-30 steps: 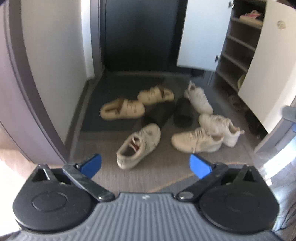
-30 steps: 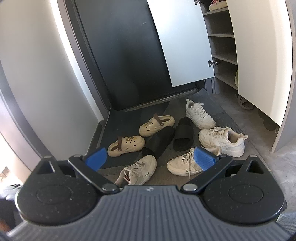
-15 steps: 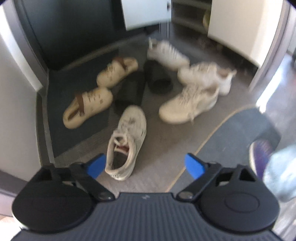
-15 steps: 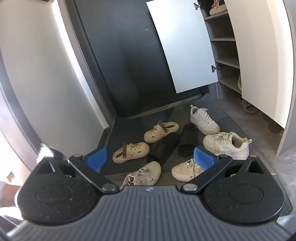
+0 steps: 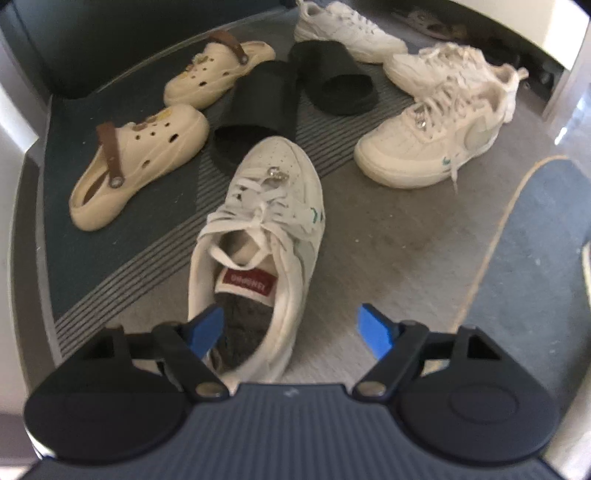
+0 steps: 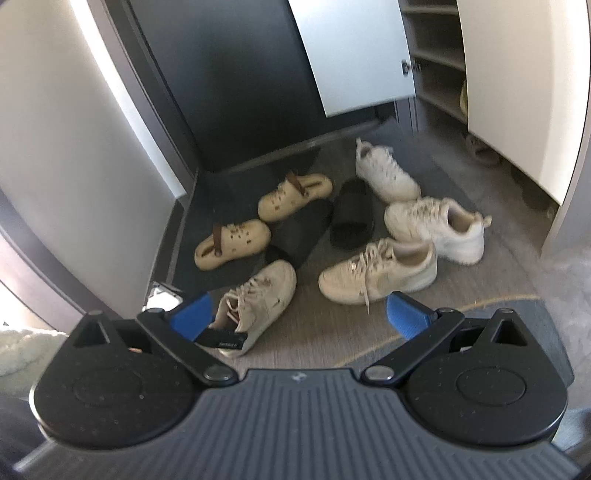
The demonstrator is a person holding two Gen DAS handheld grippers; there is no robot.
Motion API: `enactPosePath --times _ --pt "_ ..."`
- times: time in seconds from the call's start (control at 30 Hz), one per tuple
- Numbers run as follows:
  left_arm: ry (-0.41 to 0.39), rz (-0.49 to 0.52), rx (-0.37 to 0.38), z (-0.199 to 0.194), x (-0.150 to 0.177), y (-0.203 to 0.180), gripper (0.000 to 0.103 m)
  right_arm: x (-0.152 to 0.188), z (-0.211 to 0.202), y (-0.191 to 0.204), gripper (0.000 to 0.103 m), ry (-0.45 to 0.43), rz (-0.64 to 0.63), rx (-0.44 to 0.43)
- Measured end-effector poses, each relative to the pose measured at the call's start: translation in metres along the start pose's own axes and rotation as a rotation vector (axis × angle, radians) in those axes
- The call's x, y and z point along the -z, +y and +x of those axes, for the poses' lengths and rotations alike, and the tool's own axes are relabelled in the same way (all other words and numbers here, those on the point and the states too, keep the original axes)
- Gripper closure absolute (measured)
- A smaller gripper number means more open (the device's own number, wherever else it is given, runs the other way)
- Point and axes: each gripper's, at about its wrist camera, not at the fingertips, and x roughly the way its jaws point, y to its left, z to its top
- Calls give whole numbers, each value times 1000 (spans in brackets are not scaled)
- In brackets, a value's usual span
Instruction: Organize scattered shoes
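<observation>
floor: grey, striped mat (image 5: 122, 236) | wall (image 6: 74, 147): white | cupboard door (image 6: 354, 55): open

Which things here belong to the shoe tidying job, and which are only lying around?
Job:
white sneaker under the left gripper
its mate
two chunky sneakers
two beige clogs
two black slides
open shoe cabinet

Not part of it:
striped mat
dark door

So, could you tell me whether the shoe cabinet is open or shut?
Open: the cabinet door stands swung outward, and bare shelves show beside it.
</observation>
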Motion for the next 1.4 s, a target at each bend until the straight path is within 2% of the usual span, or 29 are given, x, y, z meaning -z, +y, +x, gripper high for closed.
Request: enactPosePath --times 0.07,0.13,0.2,0.23,0.27,0.33,0.37,0.47,0.6,0.73,0.83,0.93,1.1,1.23,1.33,1.4 --pt "30 -13 -16 15 -2 0 34 2 8 4 0 15 2 1" --pt "47 -14 -9 25 -5 0 36 3 16 8 0 36 -4 -1" --pt "57 -28 -33 36 -7 0 48 6 26 15 0 71 -13 -12" --pt "61 -36 -40 40 -9 1 58 5 28 15 0 80 -12 -13" --pt "72 -63 -55 47 -10 3 61 6 29 16 0 84 -10 -10" --pt "72 -100 -76 53 -10 5 55 6 30 15 0 89 3 -18" --pt "71 -119 -88 55 -10 4 56 7 31 16 0 91 6 -23" --pt "55 -196 -74 56 -9 3 70 8 30 19 0 97 2 -44" --pt "46 -202 -105 54 -11 -7 75 10 26 21 0 93 7 -56" --pt "57 -203 -74 46 -13 -18 78 11 22 20 0 85 8 -51" --pt "78 -211 -5 30 -13 -38 83 6 22 14 0 76 22 -43" --pt "105 -216 27 20 -11 -56 84 4 21 11 0 69 38 -47" --pt "160 -291 89 9 -4 -82 84 4 18 13 0 64 39 -66" --pt "152 -242 77 8 -2 -88 83 6 16 11 0 64 25 -61" --pt "164 -267 112 2 -4 -85 74 4 14 11 0 64 15 -62" --pt "162 -258 150 -9 -3 -85 59 3 12 11 0 56 14 -61"
